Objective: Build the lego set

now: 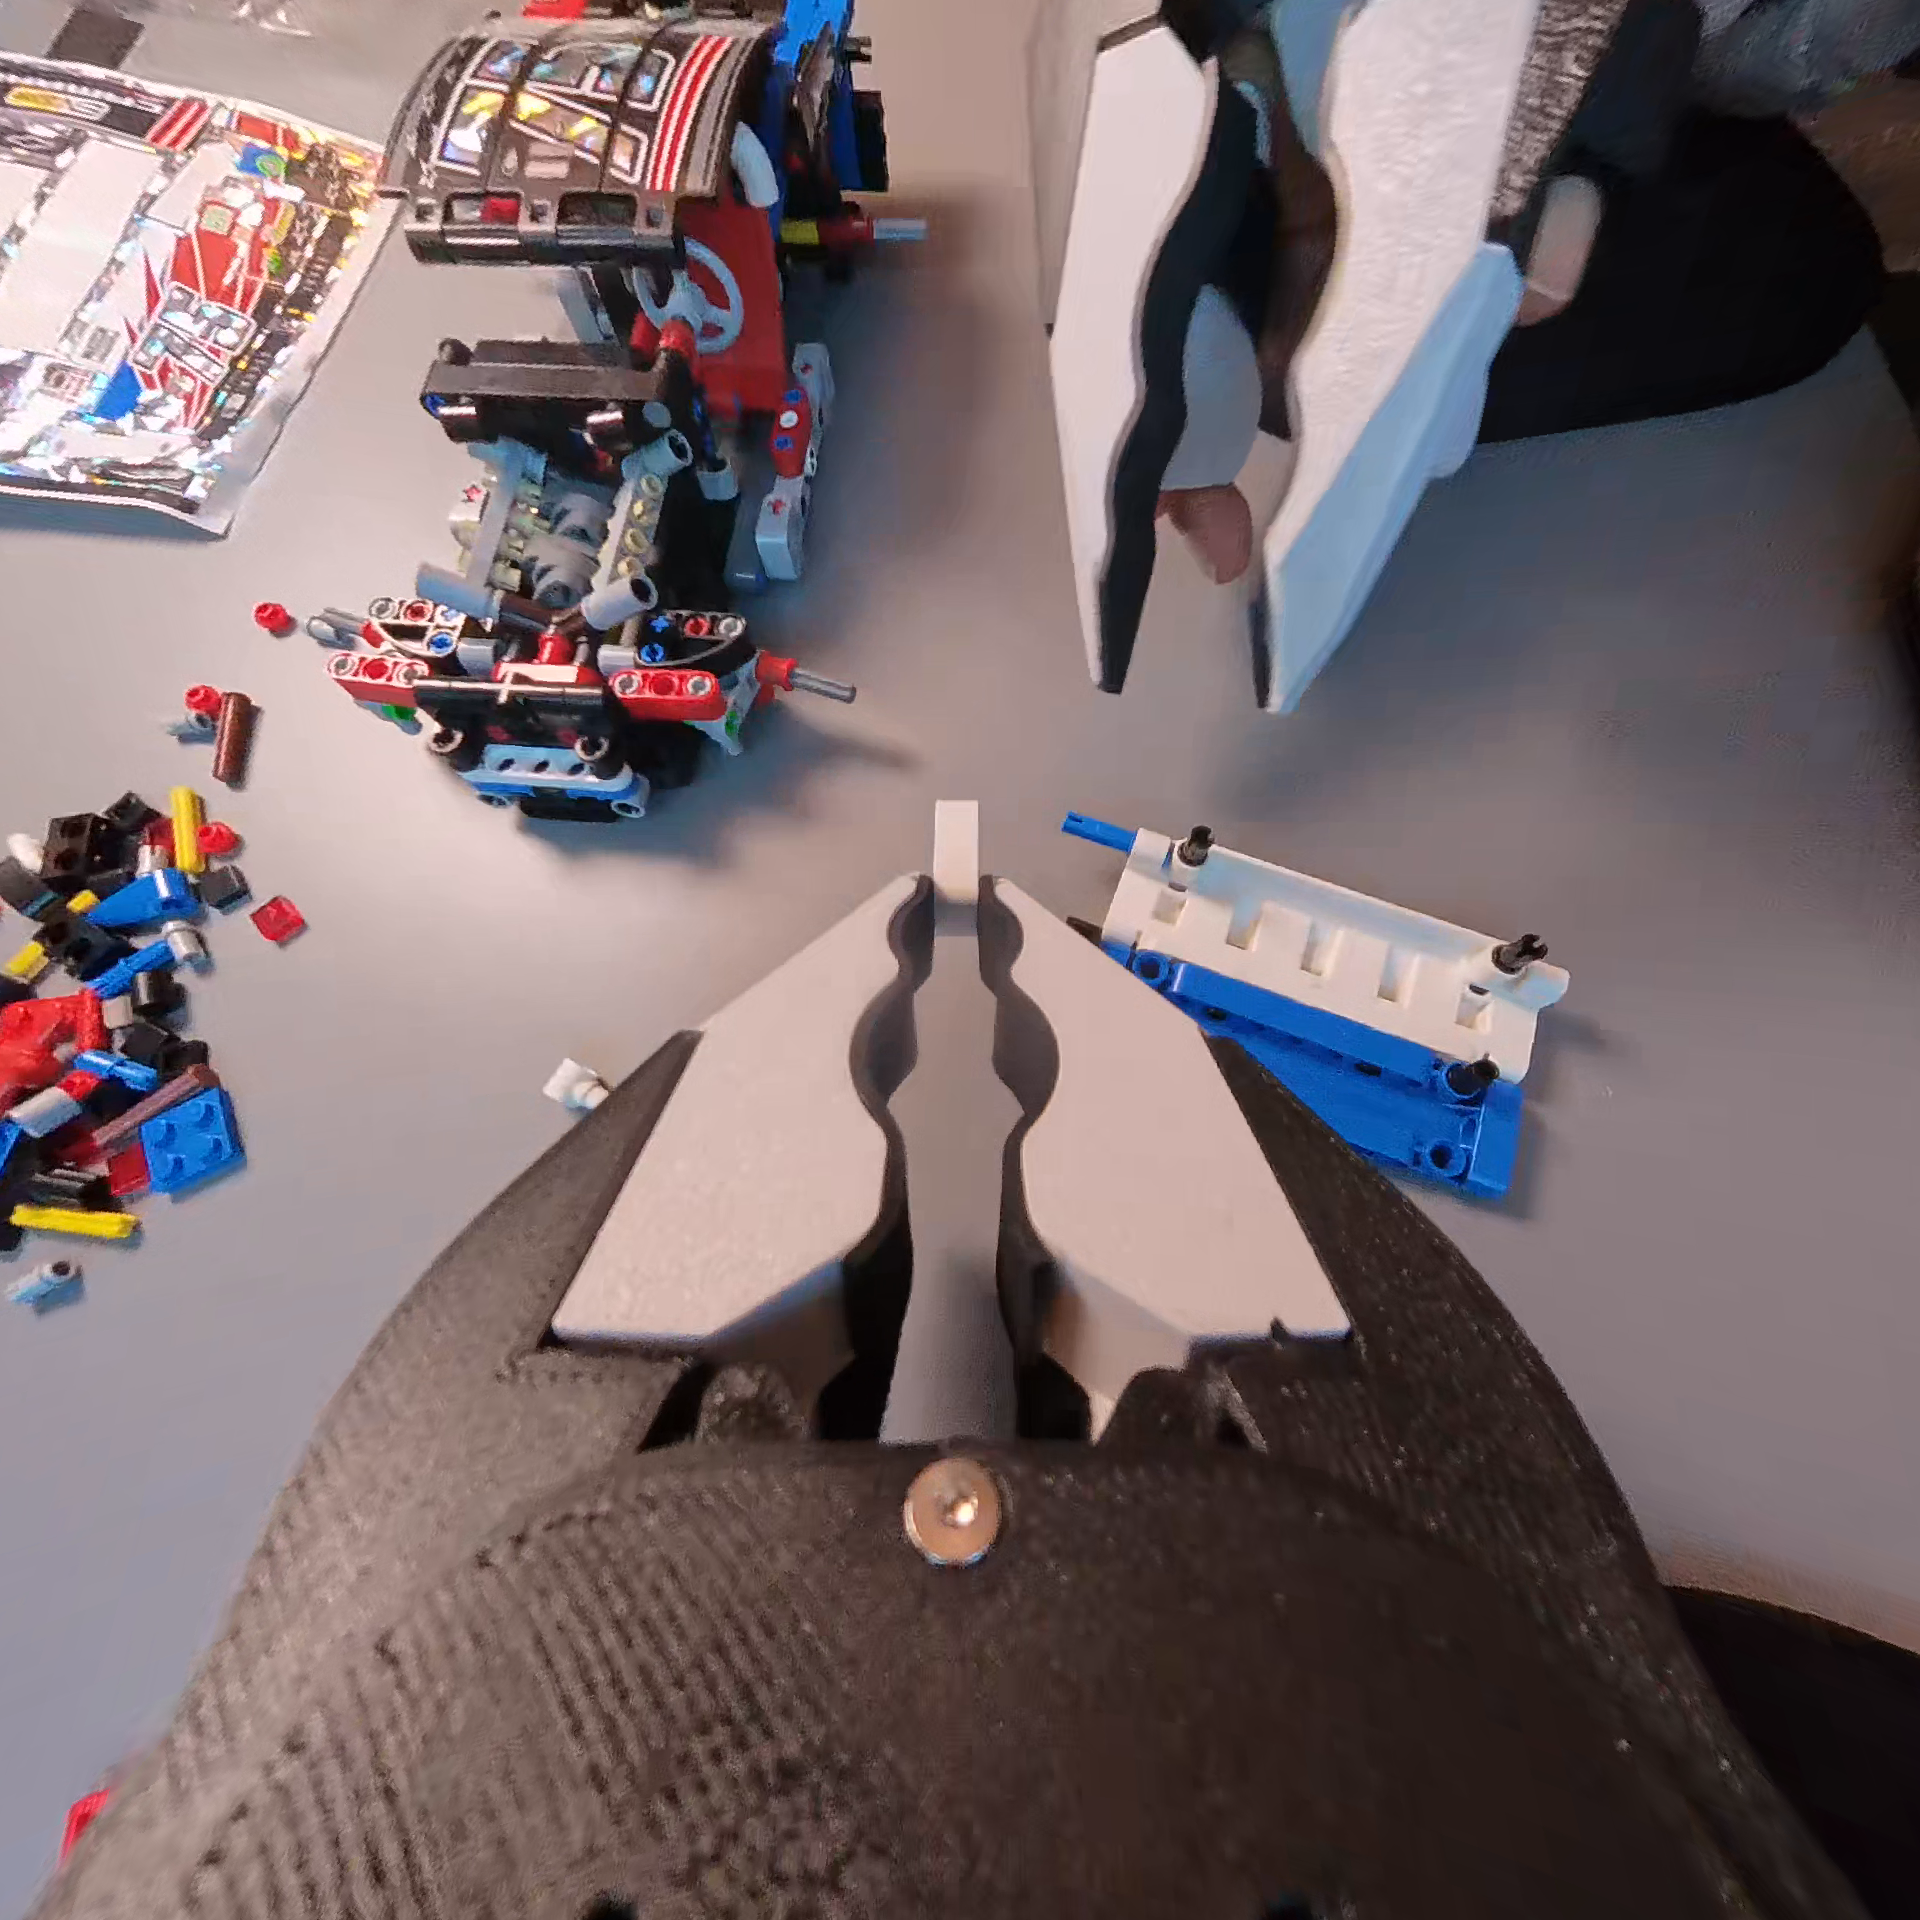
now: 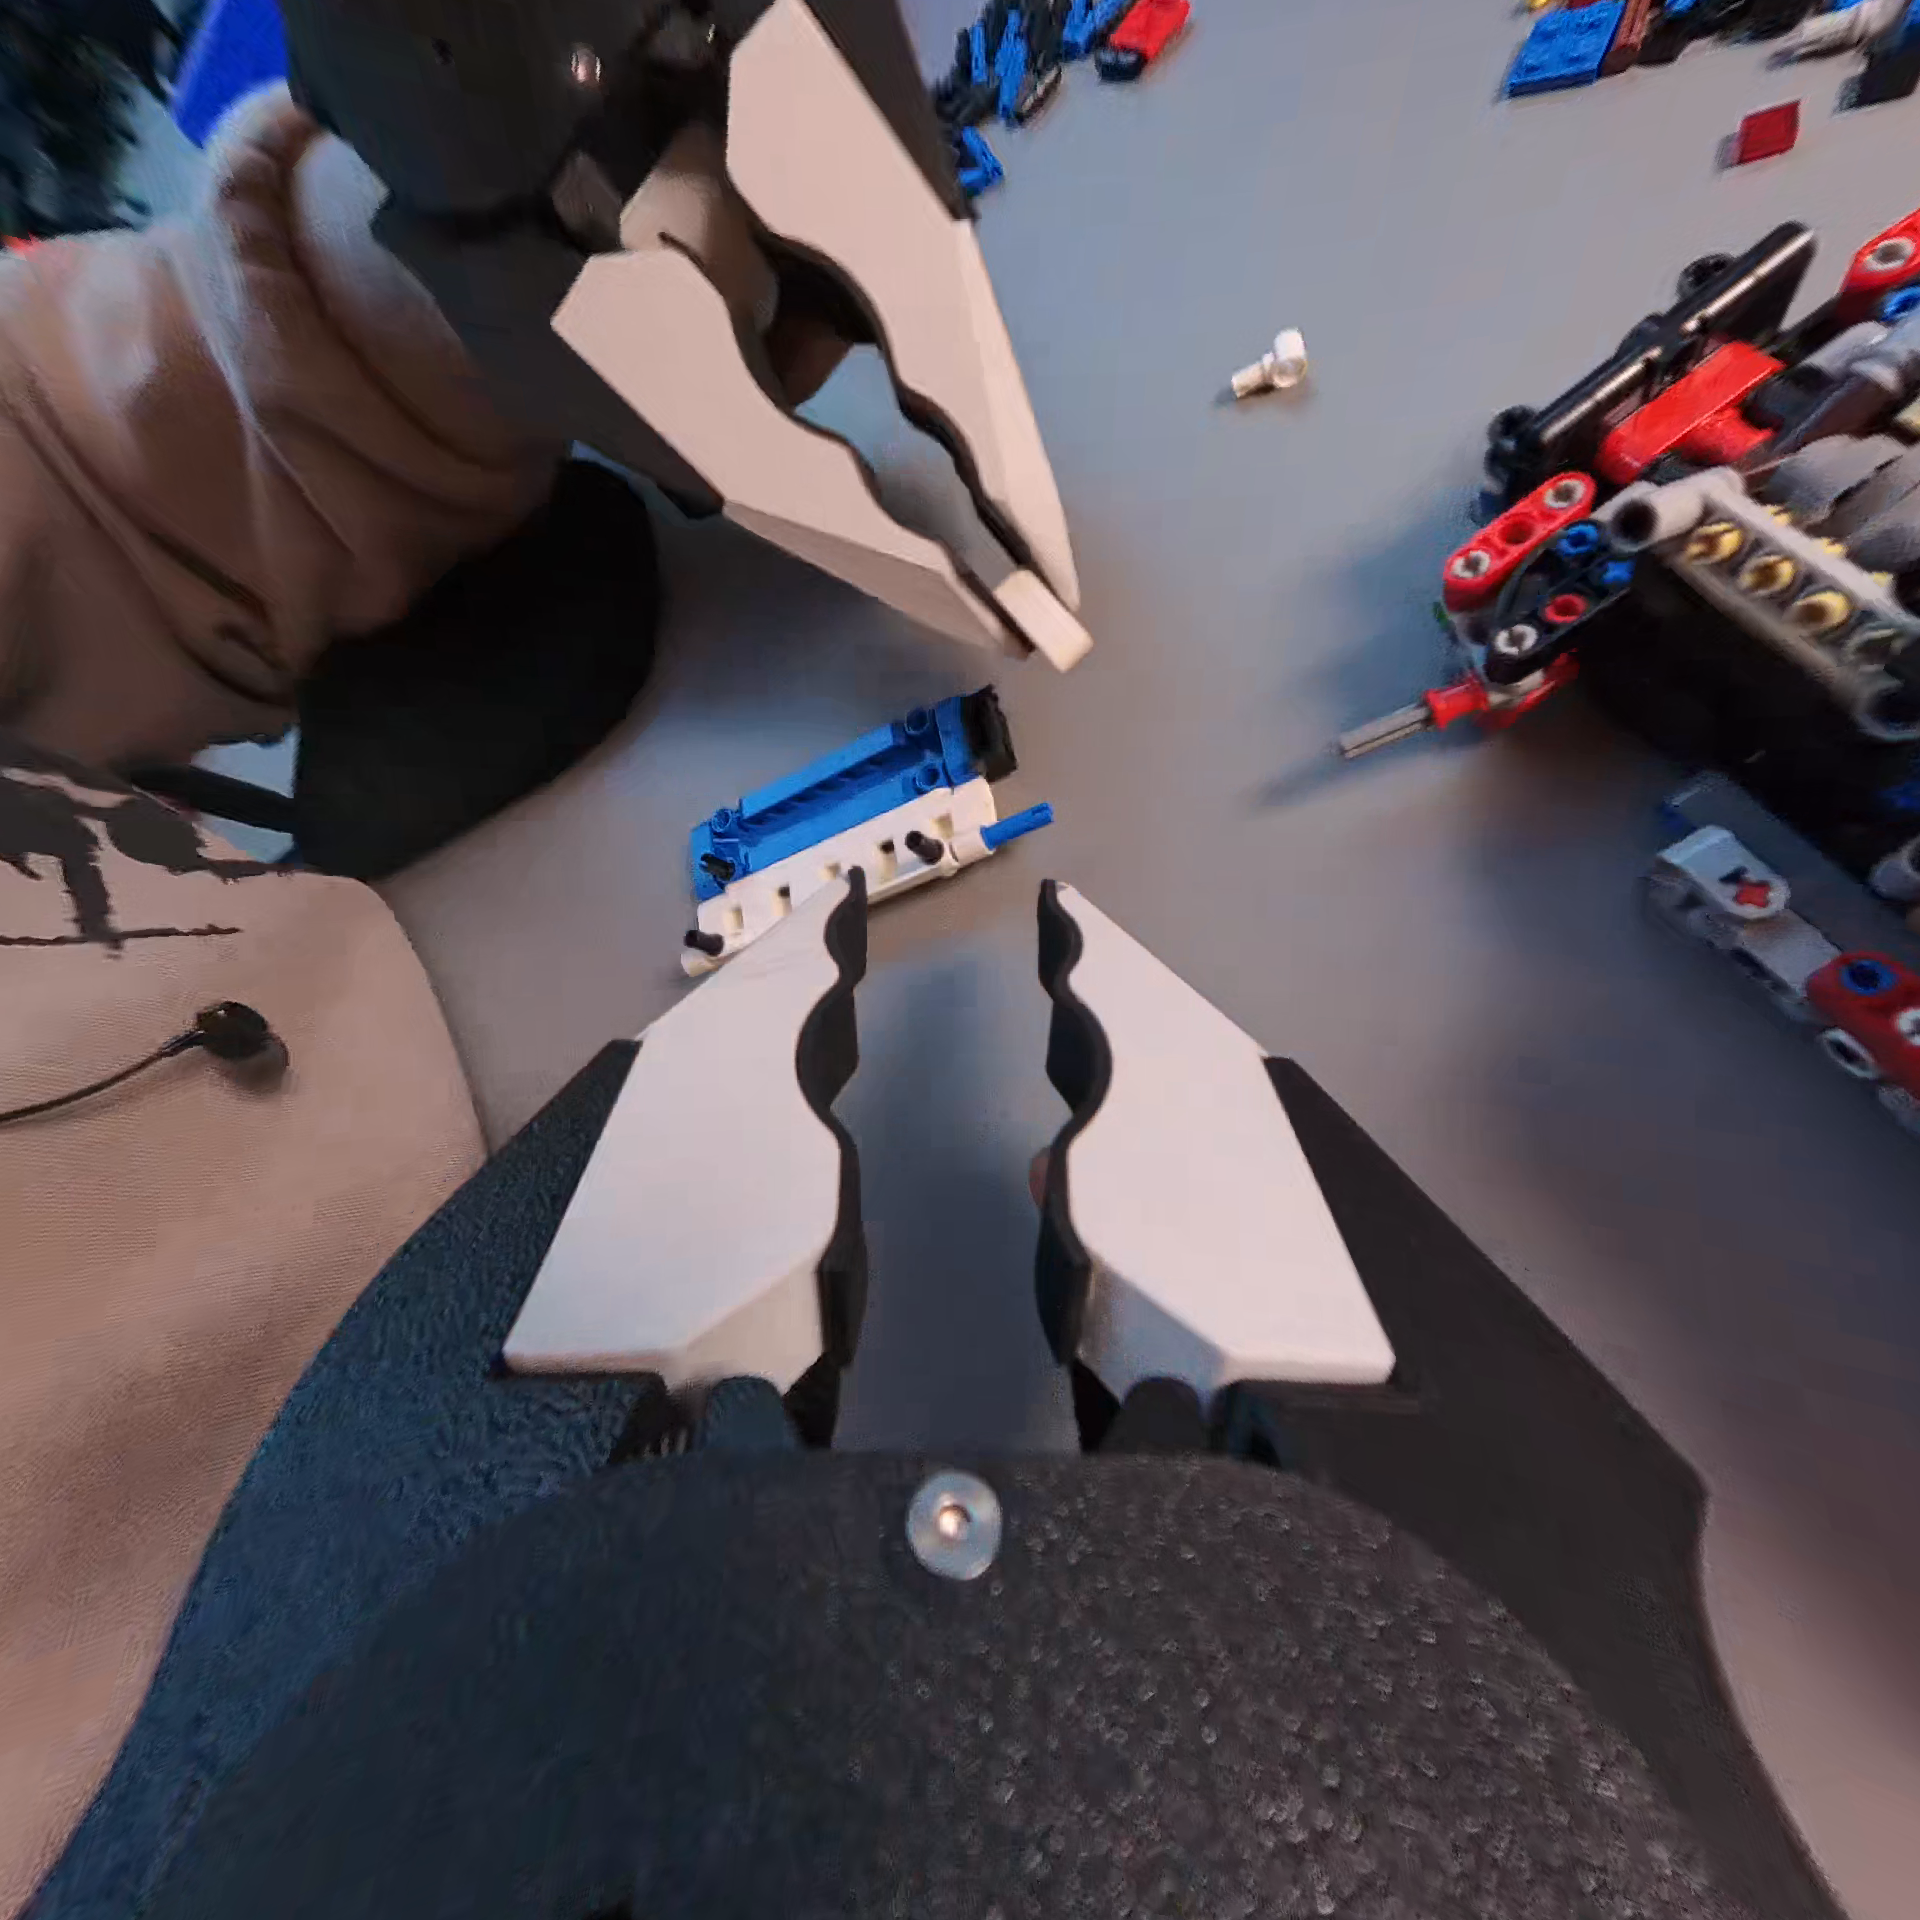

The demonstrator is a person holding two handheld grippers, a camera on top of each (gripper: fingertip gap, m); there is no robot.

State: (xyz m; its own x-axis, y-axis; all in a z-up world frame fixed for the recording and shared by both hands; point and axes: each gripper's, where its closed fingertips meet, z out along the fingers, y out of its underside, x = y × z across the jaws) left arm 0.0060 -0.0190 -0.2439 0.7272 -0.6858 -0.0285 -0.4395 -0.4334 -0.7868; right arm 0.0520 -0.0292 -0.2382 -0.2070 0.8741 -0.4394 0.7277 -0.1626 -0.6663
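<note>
Left hand-held gripper point(image 1: 954, 883) pinched on a small white piece point(image 1: 956, 840), above the desk point(image 1: 1558, 1403). Right hand-held gripper point(image 2: 951, 904) parted, empty. One blue-and-white sub-assembly point(image 1: 1325, 987) lies just right, unattached. Farther left, one part-built car point(image 1: 613, 416), no wheels visible; one loose-parts pile point(image 1: 104, 1008) remains; one sticker sheet point(image 1: 156, 281) far left.

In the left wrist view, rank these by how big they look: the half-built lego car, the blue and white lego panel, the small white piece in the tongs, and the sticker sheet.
1. Half-built lego car
2. Sticker sheet, cut off by the frame edge, so its rank is unsure
3. Blue and white lego panel
4. Small white piece in the left tongs
</note>
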